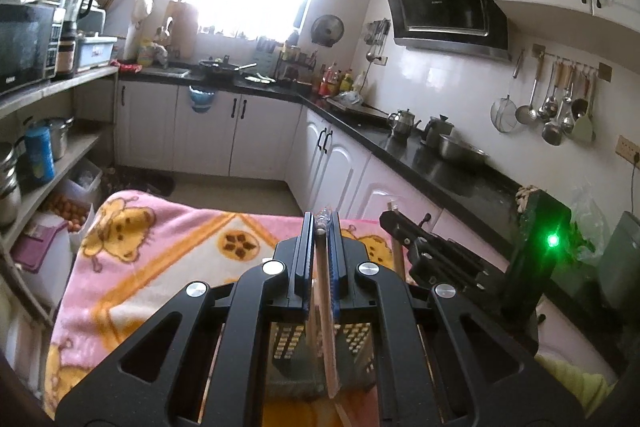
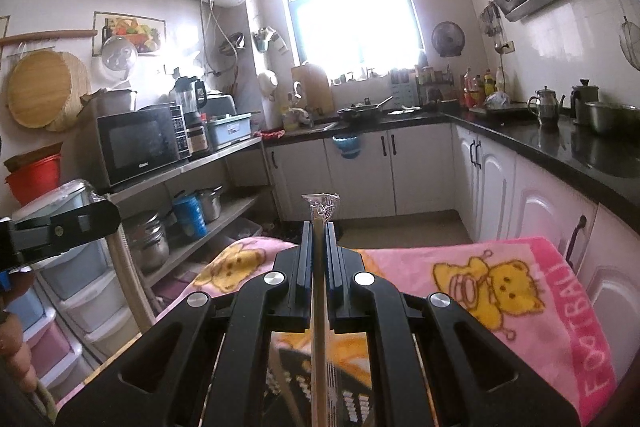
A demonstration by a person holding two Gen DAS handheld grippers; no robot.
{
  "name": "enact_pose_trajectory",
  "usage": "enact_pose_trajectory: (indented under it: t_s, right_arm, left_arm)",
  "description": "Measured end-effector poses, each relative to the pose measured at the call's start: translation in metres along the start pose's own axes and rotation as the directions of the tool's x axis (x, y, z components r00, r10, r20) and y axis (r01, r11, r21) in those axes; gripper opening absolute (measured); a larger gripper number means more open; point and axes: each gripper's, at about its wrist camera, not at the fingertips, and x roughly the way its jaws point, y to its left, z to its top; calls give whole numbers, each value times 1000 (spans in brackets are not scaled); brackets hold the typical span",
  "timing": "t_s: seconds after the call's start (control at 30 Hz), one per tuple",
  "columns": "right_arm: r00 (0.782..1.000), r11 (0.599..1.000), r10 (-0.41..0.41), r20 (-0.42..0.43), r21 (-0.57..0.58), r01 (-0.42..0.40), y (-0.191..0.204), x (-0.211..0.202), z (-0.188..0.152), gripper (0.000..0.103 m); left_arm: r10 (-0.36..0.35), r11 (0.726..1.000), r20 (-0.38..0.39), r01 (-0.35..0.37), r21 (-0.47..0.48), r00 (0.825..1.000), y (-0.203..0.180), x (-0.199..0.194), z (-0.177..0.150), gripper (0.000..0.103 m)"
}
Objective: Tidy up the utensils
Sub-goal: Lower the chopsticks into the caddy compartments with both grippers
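Left gripper (image 1: 322, 227) and right gripper (image 2: 320, 227), each with jaws closed on a wrapped utensil (image 1: 325, 217) (image 2: 321, 205), long axis pointing to 12 o'clock, above the pink blanket (image 2: 500, 287), neither arm nearer.

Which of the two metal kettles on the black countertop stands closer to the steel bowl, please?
The darker, angular kettle, right beside the steel bowl; the rounder shiny kettle stands farther along the black countertop.

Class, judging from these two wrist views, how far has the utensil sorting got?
Nothing visibly sorted yet. In hand: the left gripper clamps a wrapped utensil, the right gripper a wrapped fork. Left: placing both, perhaps into the perforated holder below.
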Motion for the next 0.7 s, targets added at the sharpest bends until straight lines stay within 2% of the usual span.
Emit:
enact_pose_trajectory:
  t_s: [0.37, 0.53, 0.7]
  right_arm:
    - [1000, 999, -6, 31, -46, 7, -5, 18, 4, 6]
    - [1000, 997, -12, 21, -76, 14, -8, 27, -2, 6]
    - [1000, 997, -5, 13, -75, 6, -15, 31, -14, 6]
  left_arm:
    - [7, 999, 10, -7, 34, 1000, -6, 28, -5, 2]
    - [-11, 999, 27, 9, 45, 1000, -7, 38, -15, 2]
    - [-10, 998, 13, 9, 63, 1000, -10, 49, -24, 2]
